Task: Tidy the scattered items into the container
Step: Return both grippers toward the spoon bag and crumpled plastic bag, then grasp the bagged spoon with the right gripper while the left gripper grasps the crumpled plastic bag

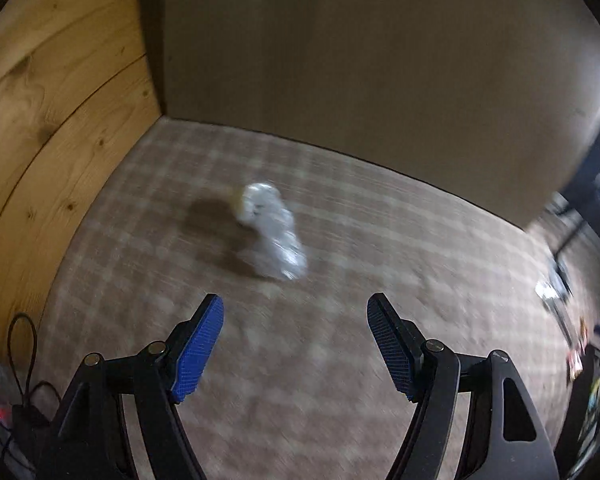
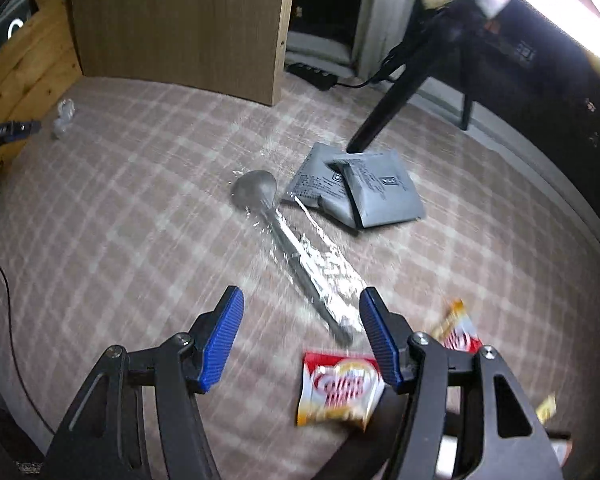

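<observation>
A crumpled clear plastic wrapper lies on the checked mat, ahead of my left gripper, which is open and empty above the mat. In the right wrist view a plastic-wrapped spoon lies aslant beside two grey packets. My right gripper hangs open over the handle end without touching it. A red and yellow sachet lies near its right finger, and a second one shows behind that finger. The same wrapper appears far left.
A wooden wall and a brown board close off the mat's far corner. A black chair leg stands by the grey packets. A power strip and cables lie at the mat's edges. A dark curved rim sits under my right gripper.
</observation>
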The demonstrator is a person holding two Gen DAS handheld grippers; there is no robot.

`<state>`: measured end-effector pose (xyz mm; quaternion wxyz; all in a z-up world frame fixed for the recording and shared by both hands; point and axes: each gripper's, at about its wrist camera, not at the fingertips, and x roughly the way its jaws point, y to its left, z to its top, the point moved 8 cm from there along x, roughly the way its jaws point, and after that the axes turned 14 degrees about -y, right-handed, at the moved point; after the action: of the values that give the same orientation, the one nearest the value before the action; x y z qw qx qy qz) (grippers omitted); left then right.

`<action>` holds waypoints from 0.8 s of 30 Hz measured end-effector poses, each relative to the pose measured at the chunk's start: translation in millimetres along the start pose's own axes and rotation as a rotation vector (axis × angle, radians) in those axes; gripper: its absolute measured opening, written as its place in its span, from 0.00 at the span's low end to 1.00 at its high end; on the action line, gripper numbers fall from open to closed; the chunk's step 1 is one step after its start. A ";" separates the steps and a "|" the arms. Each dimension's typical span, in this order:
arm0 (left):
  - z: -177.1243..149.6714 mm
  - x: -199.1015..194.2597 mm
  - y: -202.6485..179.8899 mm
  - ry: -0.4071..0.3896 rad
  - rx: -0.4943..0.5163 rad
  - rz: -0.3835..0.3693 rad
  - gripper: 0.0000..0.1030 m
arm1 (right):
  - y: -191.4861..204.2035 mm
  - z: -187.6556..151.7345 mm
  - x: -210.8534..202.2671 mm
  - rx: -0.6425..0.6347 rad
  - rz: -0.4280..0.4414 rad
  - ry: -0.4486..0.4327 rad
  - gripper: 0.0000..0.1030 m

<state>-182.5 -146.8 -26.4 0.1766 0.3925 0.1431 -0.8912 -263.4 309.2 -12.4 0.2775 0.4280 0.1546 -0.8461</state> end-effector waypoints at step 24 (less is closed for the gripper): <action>-4.5 74.7 -0.4 0.120 0.083 0.074 0.40 | -4.7 1.0 59.5 -0.053 0.080 0.133 0.51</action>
<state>-226.7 -159.8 -85.4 0.1841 0.4574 0.1015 -0.8640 -295.4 292.4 -59.9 0.3114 0.4817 0.1776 -0.7997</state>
